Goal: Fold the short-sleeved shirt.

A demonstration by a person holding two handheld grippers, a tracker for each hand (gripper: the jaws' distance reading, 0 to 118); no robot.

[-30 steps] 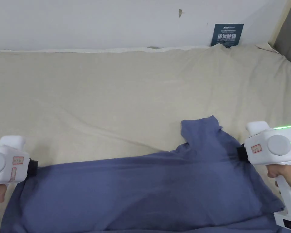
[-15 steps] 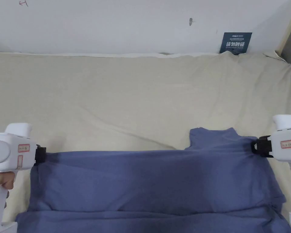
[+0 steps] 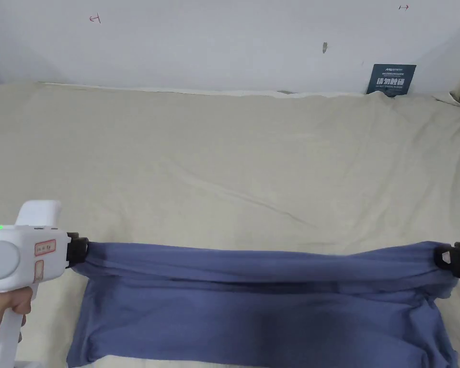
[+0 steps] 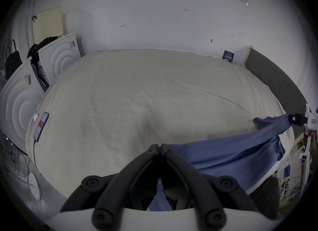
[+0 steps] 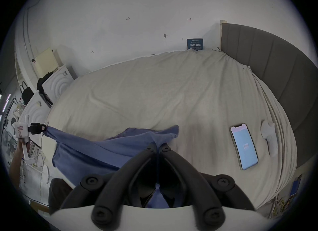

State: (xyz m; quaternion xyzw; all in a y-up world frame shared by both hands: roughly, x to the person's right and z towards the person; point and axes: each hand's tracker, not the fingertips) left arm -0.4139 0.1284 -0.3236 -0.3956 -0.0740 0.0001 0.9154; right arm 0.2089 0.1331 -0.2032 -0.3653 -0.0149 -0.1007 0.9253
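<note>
A blue short-sleeved shirt [image 3: 262, 306] hangs stretched between my two grippers over the near edge of the bed. My left gripper [image 3: 83, 249] is shut on the shirt's left end; its own view shows the jaws [image 4: 160, 147] pressed together on blue cloth [image 4: 223, 153]. My right gripper [image 3: 444, 258] is shut on the right end at the frame's edge, and its own view has the jaws [image 5: 158, 146] closed on the fabric [image 5: 103, 148]. The top edge runs taut as a bunched band; the rest droops below it.
The beige bed sheet [image 3: 234, 163] spreads out beyond the shirt. A lit phone [image 5: 244, 148] and a white controller [image 5: 269, 138] lie on the bed's right side. Another phone [image 4: 41, 124] lies at the left edge. A grey headboard [image 5: 275, 72] stands at the right.
Both grippers have moved apart and lifted the shirt, pulling its top edge into a taut line. The sleeve that lay on the bed no longer rests there. The head camera has tilted up.
</note>
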